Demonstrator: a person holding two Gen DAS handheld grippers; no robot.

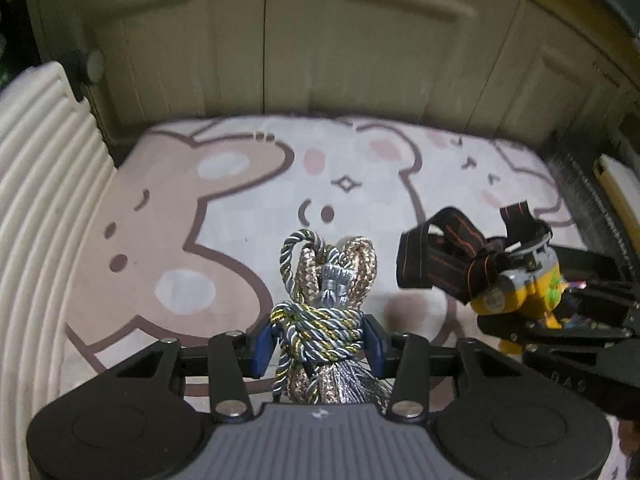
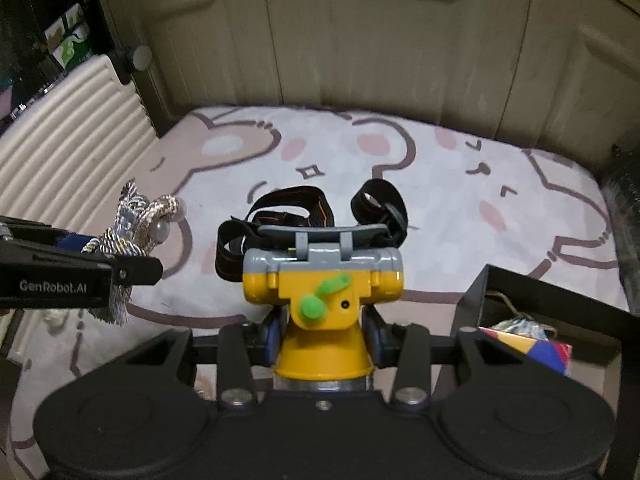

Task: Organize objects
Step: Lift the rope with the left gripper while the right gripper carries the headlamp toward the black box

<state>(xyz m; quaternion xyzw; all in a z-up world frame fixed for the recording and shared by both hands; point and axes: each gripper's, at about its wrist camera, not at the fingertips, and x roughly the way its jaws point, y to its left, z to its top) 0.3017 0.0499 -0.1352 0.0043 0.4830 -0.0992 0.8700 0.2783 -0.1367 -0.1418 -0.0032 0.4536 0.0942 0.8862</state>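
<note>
Cream-coloured panelled cabinet doors (image 1: 360,40) are seen behind everything, along the far edge of a pale plush mat printed with brown-outlined cartoon bears (image 1: 240,208). A white ribbed cushion-like piece (image 1: 44,184) is set along the mat's left edge. At the mat's near right corner, in the right wrist view, a black open-topped box (image 2: 536,280) is seen, with a multicoloured packet (image 2: 532,344) lying inside it.

Both tools are held above the mat, side by side. The left gripper (image 1: 320,340) is closed on a bundle of twisted silver-blue and gold cord with a beige braided loop and a grey tassel (image 1: 324,308); the blue pads (image 1: 264,344) are pressed against the wound middle of the bundle, its loops are stood up past the fingertips and its tassel fringe is hung back toward the camera. The bundle is carried clear of the mat, over the near middle.

The right gripper (image 2: 322,336) is clamped on a yellow and grey plastic headlamp with a green crank handle (image 2: 320,280); the lamp's yellow lower body is squeezed between the pads, and its black elastic straps with orange stitching (image 2: 288,208) are looped out beyond it. The headlamp is likewise lifted off the mat, toward the near right, just beside the cord bundle.
</note>
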